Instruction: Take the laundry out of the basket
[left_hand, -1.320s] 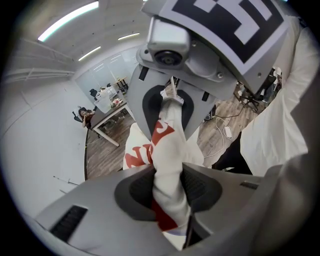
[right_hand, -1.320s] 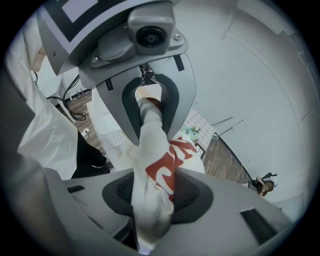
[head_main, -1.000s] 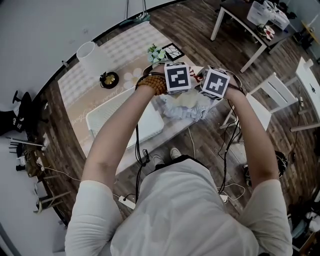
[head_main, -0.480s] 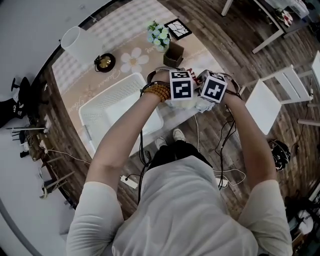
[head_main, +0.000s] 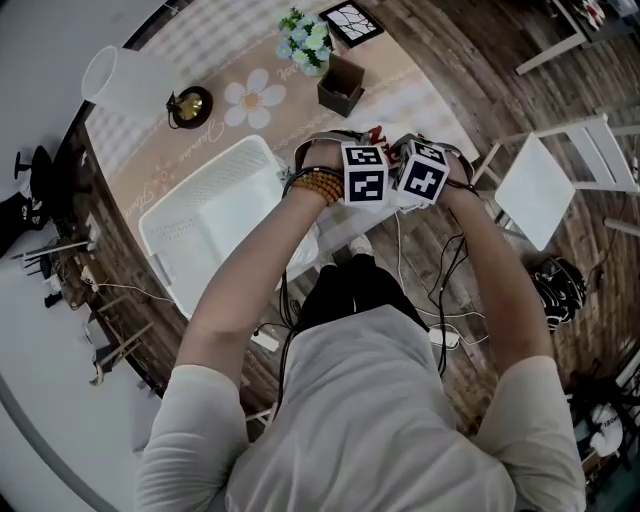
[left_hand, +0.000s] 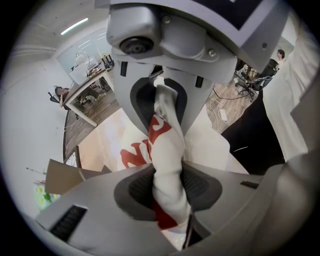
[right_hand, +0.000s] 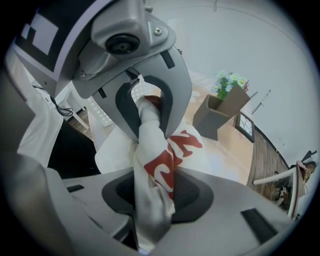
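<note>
A white garment with red print (left_hand: 167, 145) (right_hand: 157, 165) is bunched between the jaws of both grippers. My left gripper (head_main: 363, 180) (left_hand: 165, 145) is shut on one part of it, my right gripper (head_main: 420, 175) (right_hand: 152, 155) is shut on another. The two grippers sit side by side, low over the table's near edge, to the right of the white laundry basket (head_main: 180, 245). From the head view only a scrap of the cloth (head_main: 378, 137) shows past the marker cubes. Below the jaws the garment spreads onto the tabletop (right_hand: 220, 160).
On the table stand a brown box (head_main: 340, 85) (right_hand: 225, 112), a small flower pot (head_main: 305, 40), a framed picture (head_main: 350, 18), a round dark dish (head_main: 190, 105) and a white cylinder (head_main: 125, 80). A white chair (head_main: 540, 185) is at the right. Cables (head_main: 450, 320) lie on the wooden floor.
Both grippers have come down together with the garment, from above the table to just over its near edge. The cloth that hung visible below them is now mostly hidden under the cubes.
</note>
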